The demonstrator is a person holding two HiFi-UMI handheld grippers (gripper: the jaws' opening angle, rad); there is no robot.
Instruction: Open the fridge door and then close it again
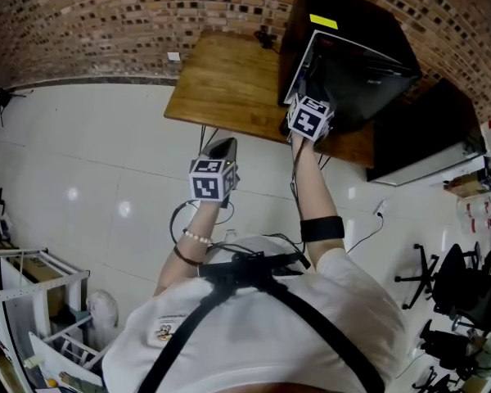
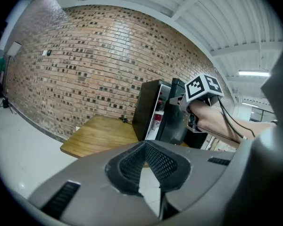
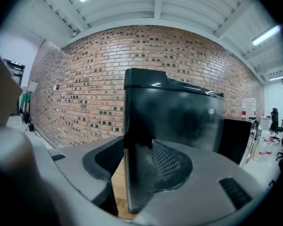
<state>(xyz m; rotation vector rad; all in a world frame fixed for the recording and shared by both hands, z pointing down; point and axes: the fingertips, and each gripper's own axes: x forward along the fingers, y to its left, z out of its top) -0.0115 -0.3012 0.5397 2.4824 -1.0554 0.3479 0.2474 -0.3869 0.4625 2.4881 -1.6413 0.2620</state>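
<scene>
The fridge is a black box standing on the far right part of a wooden desk, against the brick wall. Its door stands partly open. From the left claw's view I see a slice of the white inside, with something red in it, between the body and the door.

My right claw is stretched out far ahead and is on the door's free edge. In its own view the edge stands upright between the two jaws. The jaws are held about halfway apart and closed on the door's thickness, with the right pad flat against the dark outer face. The left jaw sits on the door's other side, though I cannot make out its contact as clearly.

My left claw hangs nearer to me and to the left, over the white floor just short of the desk's near edge. It is well apart from the fridge. Its jaws are fully together with nothing between them, and it touches nothing. Its marker cube faces up at the head camera.
</scene>
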